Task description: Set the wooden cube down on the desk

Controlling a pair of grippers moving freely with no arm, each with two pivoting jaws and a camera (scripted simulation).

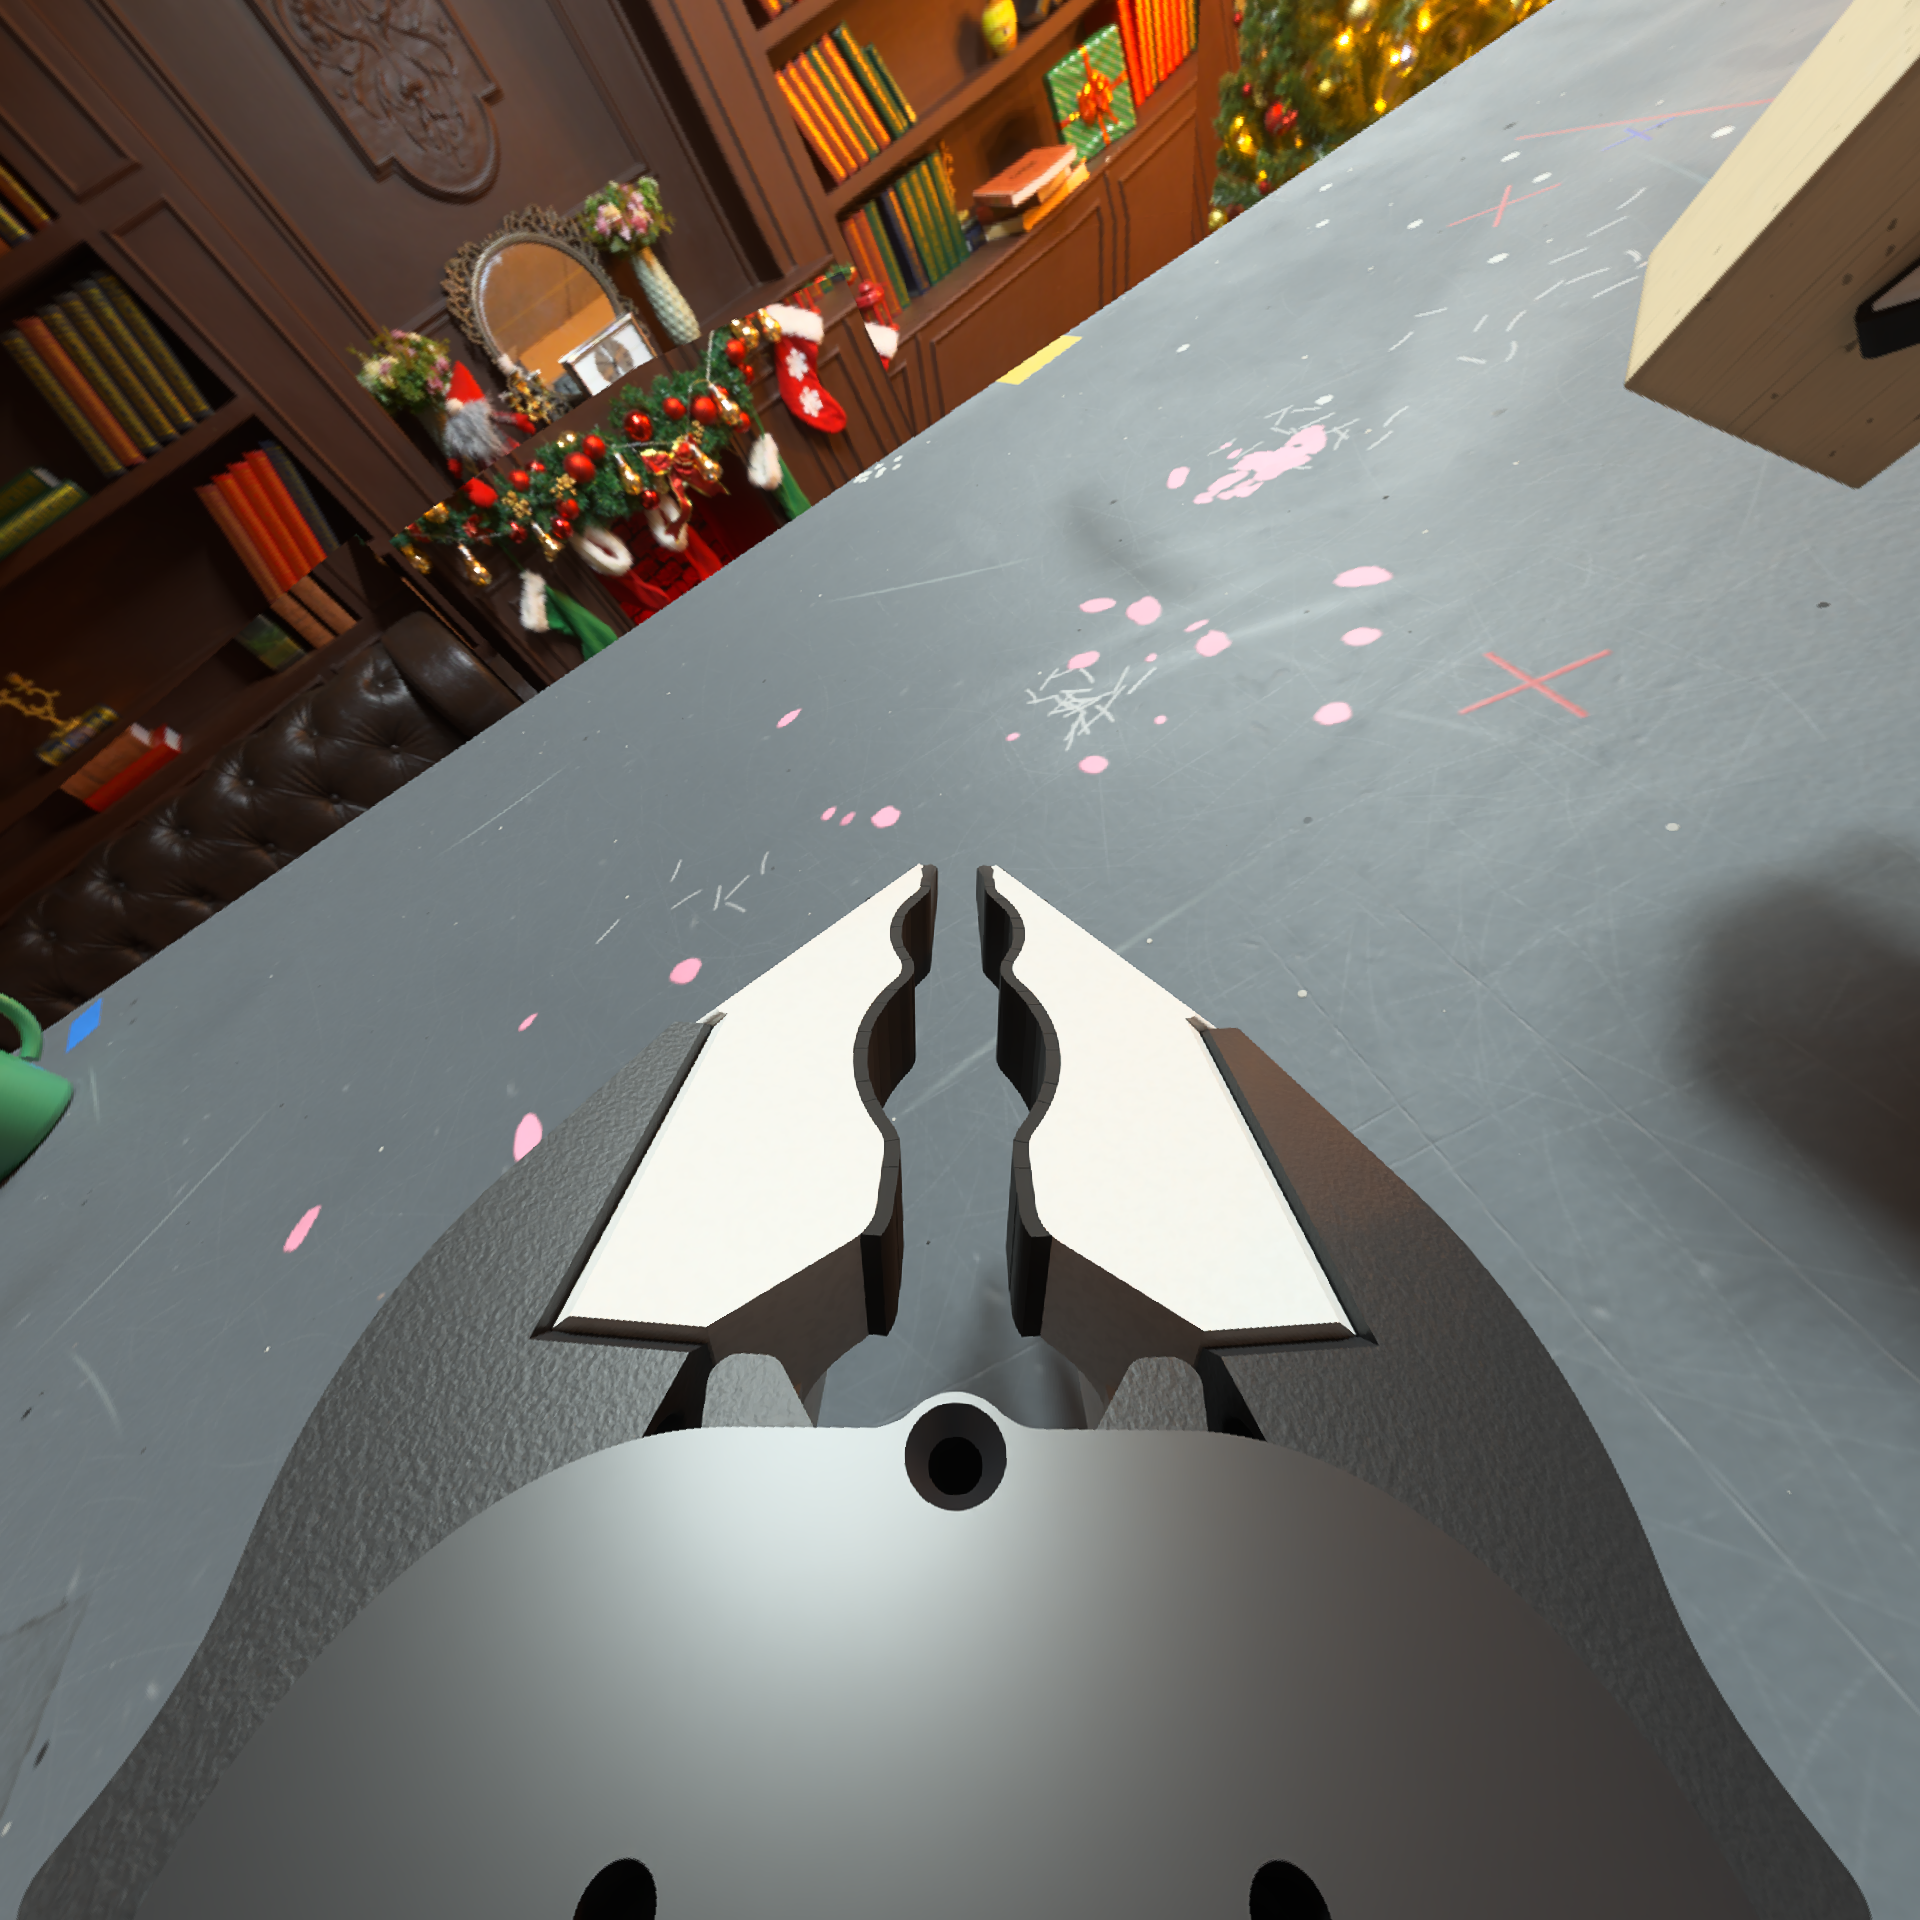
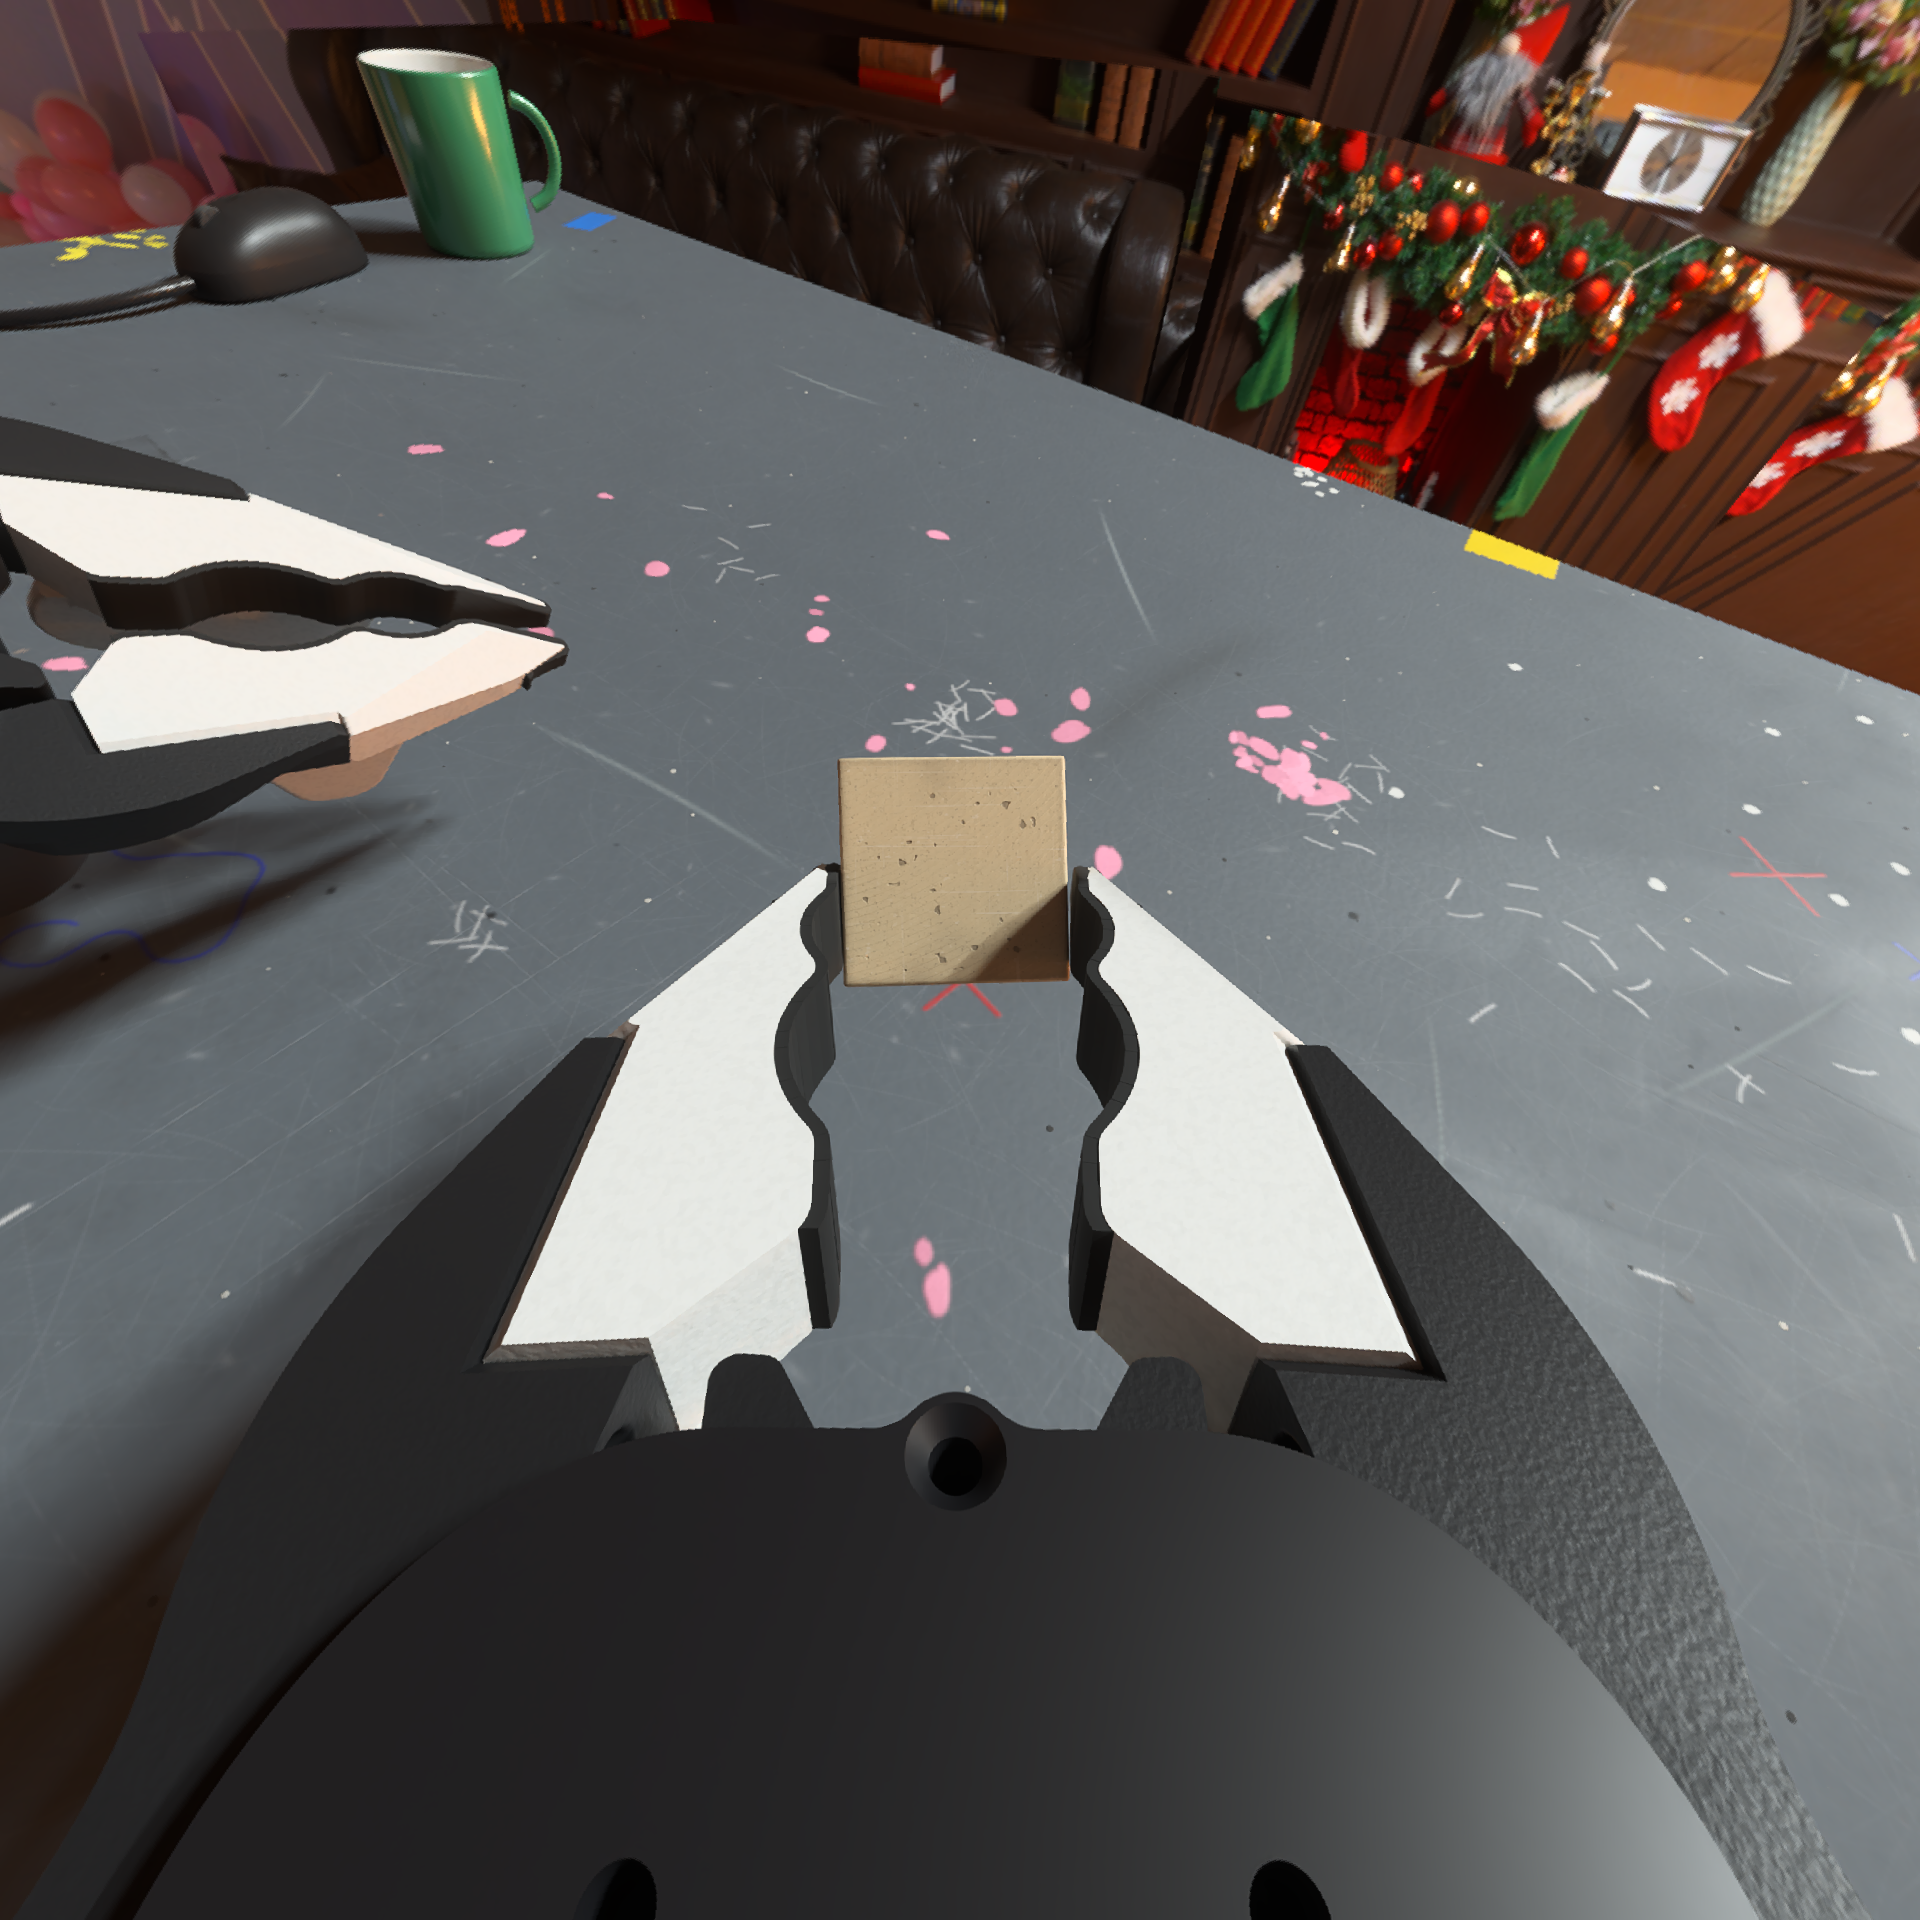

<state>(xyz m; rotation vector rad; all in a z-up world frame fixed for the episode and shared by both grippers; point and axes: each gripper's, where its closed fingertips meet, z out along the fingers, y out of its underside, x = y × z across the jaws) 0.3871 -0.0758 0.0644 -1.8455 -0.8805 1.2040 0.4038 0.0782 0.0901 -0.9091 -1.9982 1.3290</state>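
R gripper [image 2: 954, 883] clamps cube [image 2: 951, 868] at tips, above desk [image 2: 1351, 1091]. L gripper [image 1: 956, 878] nearly closed, empty, w/ mug [image 2: 457, 156] beyond.

Pale wood on the wooden cube [image 2: 952, 869], matt, flecked with small dark pits, faint grain lines along its side. The desk [image 2: 1351, 1143] is dull grey, scuffed with fine scratches and pink paint spatter. Far left, a green mug [image 2: 457, 156] shines glossy like glazed ceramic, beside a satin black mouse [image 2: 268, 241]. The right gripper [image 2: 954, 883] has matt white fingers [image 2: 686, 1122] and a grainy black housing.
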